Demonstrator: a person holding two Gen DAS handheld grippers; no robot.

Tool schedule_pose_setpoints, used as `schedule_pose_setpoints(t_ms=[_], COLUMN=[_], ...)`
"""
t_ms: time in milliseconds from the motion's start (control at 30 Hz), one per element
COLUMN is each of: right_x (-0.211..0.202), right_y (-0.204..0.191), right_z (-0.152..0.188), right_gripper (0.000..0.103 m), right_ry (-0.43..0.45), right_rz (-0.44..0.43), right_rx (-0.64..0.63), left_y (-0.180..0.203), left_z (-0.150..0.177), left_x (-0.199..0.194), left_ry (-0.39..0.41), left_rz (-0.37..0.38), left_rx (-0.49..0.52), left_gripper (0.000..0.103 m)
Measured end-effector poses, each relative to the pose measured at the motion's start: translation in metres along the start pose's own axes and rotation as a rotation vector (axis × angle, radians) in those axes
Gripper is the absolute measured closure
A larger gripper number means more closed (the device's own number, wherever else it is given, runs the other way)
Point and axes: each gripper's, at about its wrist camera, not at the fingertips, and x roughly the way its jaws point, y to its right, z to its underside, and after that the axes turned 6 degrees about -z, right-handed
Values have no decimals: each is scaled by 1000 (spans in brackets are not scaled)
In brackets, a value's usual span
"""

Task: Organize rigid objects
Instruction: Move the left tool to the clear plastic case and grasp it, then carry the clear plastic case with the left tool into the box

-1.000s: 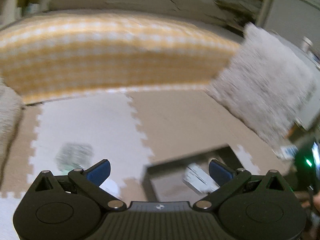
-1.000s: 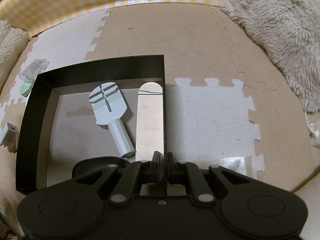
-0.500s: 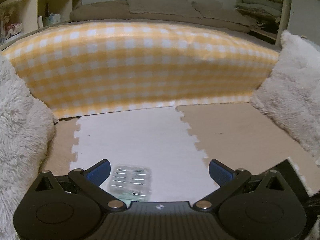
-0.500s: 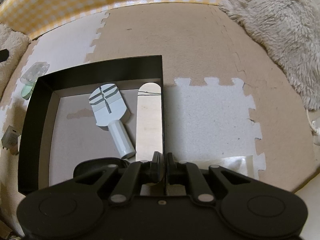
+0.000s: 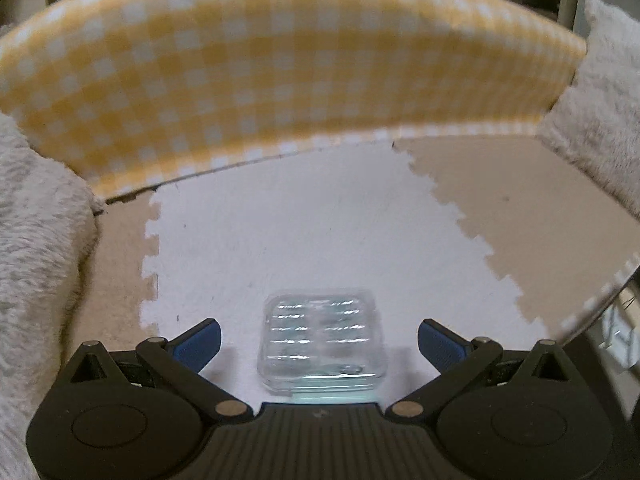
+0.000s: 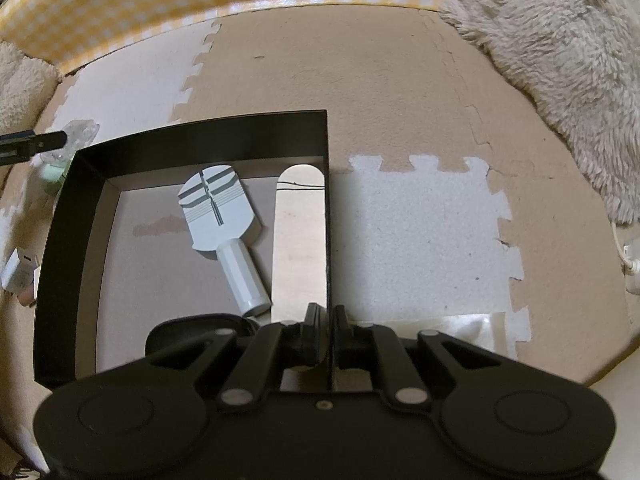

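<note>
In the left wrist view, the left gripper is wide open, and its two blue fingertips sit far apart with nothing held. A clear plastic case with little square pockets lies flat on the white foam mat, right between the fingertips and close to the gripper's body. A second ago this camera looked over toward the black box, and the case was only a blurry patch off to the left; half a second ago the case sat under the left fingertip. Now it is in the middle and looks bigger — so the gripper has turned to the case and come down close to it. That likely means the grab is next. Behind the case, past the mat, hangs a yellow checked cloth, and a fluffy blanket lies to the left of the case. In the right wrist view, the right gripper is closed tight on the thin right wall of the black box, and it has not moved over the last second — it seems to hold the box steady. Inside the box lie a grey tool with a handle and a wooden stick beside the held wall. Just outside the box's far left corner the clear case shows, with a dark fingertip of the left gripper reaching to it. A small white thing lies outside the box's left wall; I cannot tell what it is.
</note>
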Motion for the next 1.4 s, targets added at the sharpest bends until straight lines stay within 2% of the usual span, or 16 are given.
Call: schedule_pose_setpoints(t_ms=[300,433,600,633,800,1033,1233,1400], right_x=[0,0,0,0,0,0,0,0], right_y=[-1,-1,-1,-1,-1,-2,-2,-2], right_z=[0,-1,-1,0,0,0,-1,0], right_gripper=[94,94,94,94,94,94,94,94], right_ry=[2,2,2,2,3,2,2,1], right_rz=[4,3,3,5,4,7,11,14], right_rx=[-8,-7,-7,-9,-7,-12,-16,-19], left_y=[3,8,11,11,9,11,26,47], left_z=[-8,-9,-9,-8,-6,-12,-14,-10], left_x=[24,27,29,29,24,-2,-30,-54], left_ry=[-19,-23,-58,-59,-57,1,13,33], left_rz=[6,-22,-44,-37,-39,-22,52,80], left_rx=[0,5,0,1,-38,-135,-253,-281], left_gripper=[0,2,27,28,28,28,28,28])
